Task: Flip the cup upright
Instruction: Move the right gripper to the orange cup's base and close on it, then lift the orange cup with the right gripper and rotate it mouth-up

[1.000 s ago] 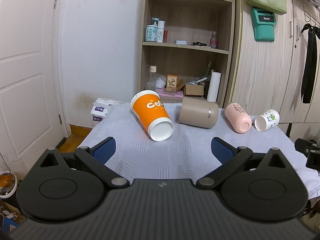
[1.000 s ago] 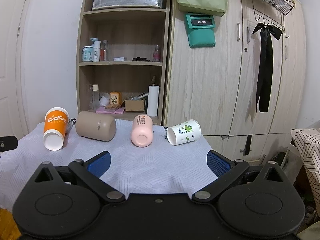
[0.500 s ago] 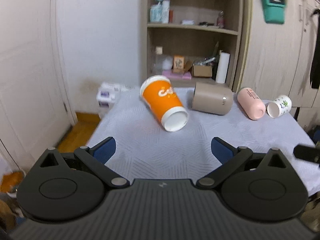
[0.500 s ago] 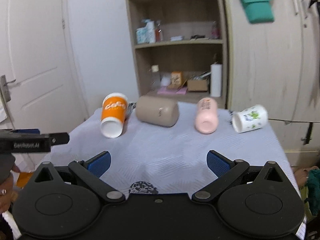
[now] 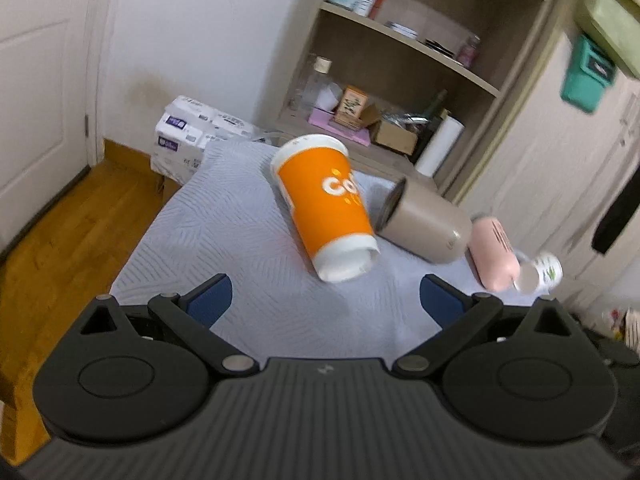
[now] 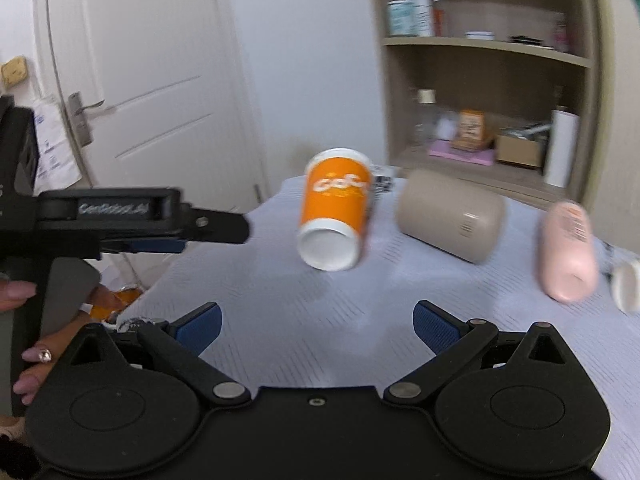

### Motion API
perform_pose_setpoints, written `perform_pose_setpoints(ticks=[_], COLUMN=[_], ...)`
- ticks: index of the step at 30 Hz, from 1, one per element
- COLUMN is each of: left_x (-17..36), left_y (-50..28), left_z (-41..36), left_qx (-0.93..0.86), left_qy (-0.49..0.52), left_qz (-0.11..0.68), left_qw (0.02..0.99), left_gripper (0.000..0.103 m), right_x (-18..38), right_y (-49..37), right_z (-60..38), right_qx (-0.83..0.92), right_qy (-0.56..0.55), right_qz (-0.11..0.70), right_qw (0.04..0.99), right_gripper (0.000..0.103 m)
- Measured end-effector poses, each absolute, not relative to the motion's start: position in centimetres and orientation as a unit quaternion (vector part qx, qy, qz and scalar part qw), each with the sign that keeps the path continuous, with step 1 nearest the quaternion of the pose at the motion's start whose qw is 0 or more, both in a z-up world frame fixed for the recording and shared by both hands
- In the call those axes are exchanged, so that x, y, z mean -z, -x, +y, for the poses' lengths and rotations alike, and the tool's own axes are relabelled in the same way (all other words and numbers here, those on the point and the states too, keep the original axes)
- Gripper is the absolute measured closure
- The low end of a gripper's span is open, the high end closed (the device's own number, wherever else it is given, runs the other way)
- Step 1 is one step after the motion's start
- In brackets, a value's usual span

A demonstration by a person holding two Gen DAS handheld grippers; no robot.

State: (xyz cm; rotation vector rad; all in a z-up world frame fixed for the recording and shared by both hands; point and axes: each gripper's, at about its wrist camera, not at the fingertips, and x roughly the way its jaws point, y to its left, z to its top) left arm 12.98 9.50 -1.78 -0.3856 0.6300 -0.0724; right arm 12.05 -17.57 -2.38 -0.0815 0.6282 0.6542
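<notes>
Several cups lie on their sides on the table's white cloth [image 5: 224,232]. An orange paper cup [image 5: 326,216] lies nearest, its open mouth toward me; it also shows in the right wrist view [image 6: 334,208]. Beside it lie a beige tumbler [image 5: 426,226], a pink cup [image 5: 496,258] and a small white printed cup [image 5: 540,272]. My left gripper [image 5: 324,300] is open and empty, just short of the orange cup. My right gripper [image 6: 316,326] is open and empty, in front of the orange cup. The left gripper [image 6: 216,228] shows from the side in the right wrist view.
A wooden shelf unit [image 5: 400,80] with bottles and boxes stands behind the table. Wardrobe doors [image 5: 560,168] are at the right. A white door [image 6: 140,80] and wooden floor [image 5: 60,220] are at the left. Tissue packs [image 5: 188,136] sit by the table's far left corner.
Both grippers have swung left and closer toward the orange cup. The left gripper has risen and tilted down over the table. Both stay open.
</notes>
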Motion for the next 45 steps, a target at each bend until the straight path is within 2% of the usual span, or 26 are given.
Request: perform_pose_setpoints(ticks=[7, 23, 26, 28, 30, 45], left_x=[3.9, 6.5, 6.7, 6.8, 7.0, 6.5], left_y=[-16.3, -19.9, -20.2, -20.2, -19.9, -19.6], left_z=[12.5, 14.0, 14.0, 14.1, 14.2, 11.2], left_qx=[0.048, 0.036, 0.037, 0.037, 0.033, 0.06], left_qy=[0.281, 0.323, 0.325, 0.33, 0.331, 0.348], left_qz=[0.324, 0.331, 0.333, 0.334, 0.335, 0.351], left_qw=[0.902, 0.886, 0.884, 0.882, 0.882, 0.867], left_gripper=[0.004, 0.008, 0.008, 0.009, 0.013, 0.014], right_x=[3.1, 5.8, 6.2, 6.2, 6.1, 5.0], right_y=[-16.7, -24.1, -24.7, -24.9, -24.7, -20.4], right_z=[-13.3, -9.4, -9.2, -9.2, -9.3, -10.9], right_qx=[-0.317, -0.286, -0.283, -0.286, -0.29, -0.317], right_qy=[0.06, 0.063, 0.062, 0.062, 0.065, 0.089], right_qz=[0.323, 0.355, 0.358, 0.36, 0.351, 0.328], right_qw=[0.89, 0.888, 0.887, 0.886, 0.888, 0.886], right_gripper=[0.0, 0.001, 0.011, 0.025, 0.033, 0.033])
